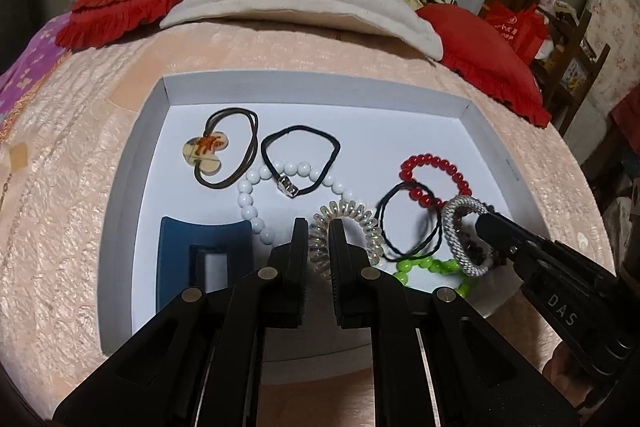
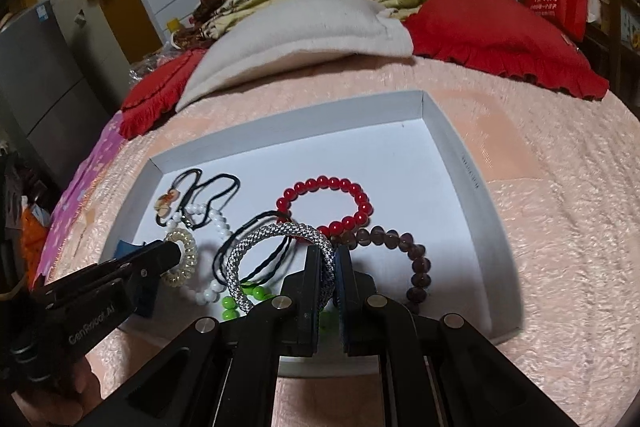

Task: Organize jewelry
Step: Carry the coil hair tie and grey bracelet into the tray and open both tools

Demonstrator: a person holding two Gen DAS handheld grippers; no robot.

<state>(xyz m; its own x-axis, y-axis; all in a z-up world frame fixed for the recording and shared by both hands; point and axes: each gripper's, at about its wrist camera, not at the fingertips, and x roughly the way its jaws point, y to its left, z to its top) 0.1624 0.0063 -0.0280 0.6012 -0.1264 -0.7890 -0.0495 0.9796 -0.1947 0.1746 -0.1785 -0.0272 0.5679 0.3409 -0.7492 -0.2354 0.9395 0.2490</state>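
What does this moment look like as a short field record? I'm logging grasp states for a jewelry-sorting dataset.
container: shallow white cardboard tray on a pink bedspread
left gripper: shut on clear spiral coil hair tie
right gripper: shut on silver woven rope bracelet
loose in tray: red glossy bead bracelet, white bead bracelet, dark brown bead bracelet, green bead bracelet, black elastic bands, blue rectangular hair clip

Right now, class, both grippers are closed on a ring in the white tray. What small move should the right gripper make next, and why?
Probably lift the silver braided bracelet straight up a little: the right gripper grips it, yet it overlaps the black cord loop and green beads, which might snag.
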